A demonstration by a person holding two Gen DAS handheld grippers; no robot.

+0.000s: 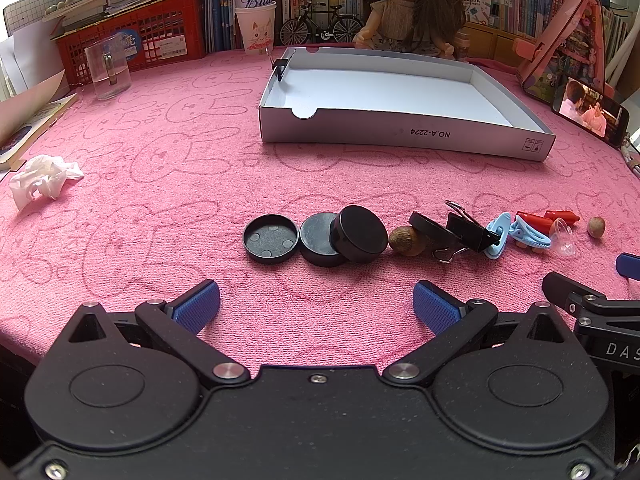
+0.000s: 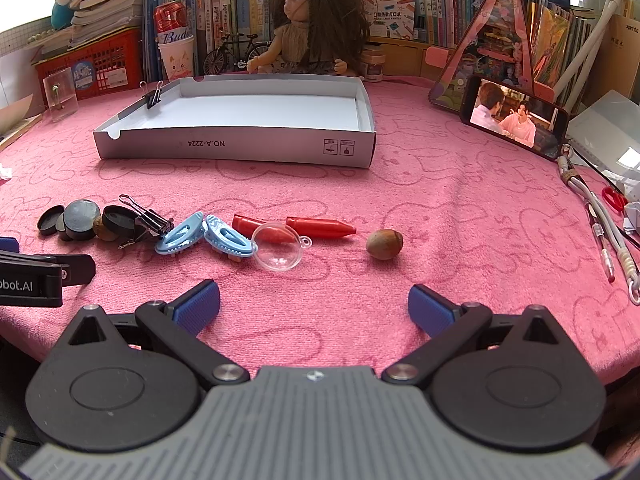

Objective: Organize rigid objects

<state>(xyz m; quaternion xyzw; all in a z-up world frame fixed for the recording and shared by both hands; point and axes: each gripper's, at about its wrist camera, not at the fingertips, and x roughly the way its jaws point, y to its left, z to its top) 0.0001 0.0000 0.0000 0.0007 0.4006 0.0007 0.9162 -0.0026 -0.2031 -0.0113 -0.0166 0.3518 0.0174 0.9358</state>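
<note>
A row of small objects lies on the pink towel. In the left wrist view: black round caps [image 1: 272, 239], a stacked black lid [image 1: 358, 238], a brown nut [image 1: 408, 241], a black binder clip [image 1: 468, 232], blue clips [image 1: 528, 234]. In the right wrist view: blue clips [image 2: 188, 234], a clear half-sphere [image 2: 278, 250], red crayon-like pieces [image 2: 320, 227], a nut [image 2: 384, 244]. A white shallow box [image 1: 400, 134] [image 2: 240, 148] stands behind, a binder clip [image 2: 151, 96] on its rim. My left gripper [image 1: 316, 304] and right gripper [image 2: 314, 306] are both open and empty, short of the row.
A crumpled tissue [image 1: 44, 180] and a clear cup [image 1: 107, 70] are at the left. A phone [image 2: 516, 118], cables and pens [image 2: 600, 216] are at the right. A doll [image 2: 312, 28], a red basket [image 1: 132, 40] and books line the back.
</note>
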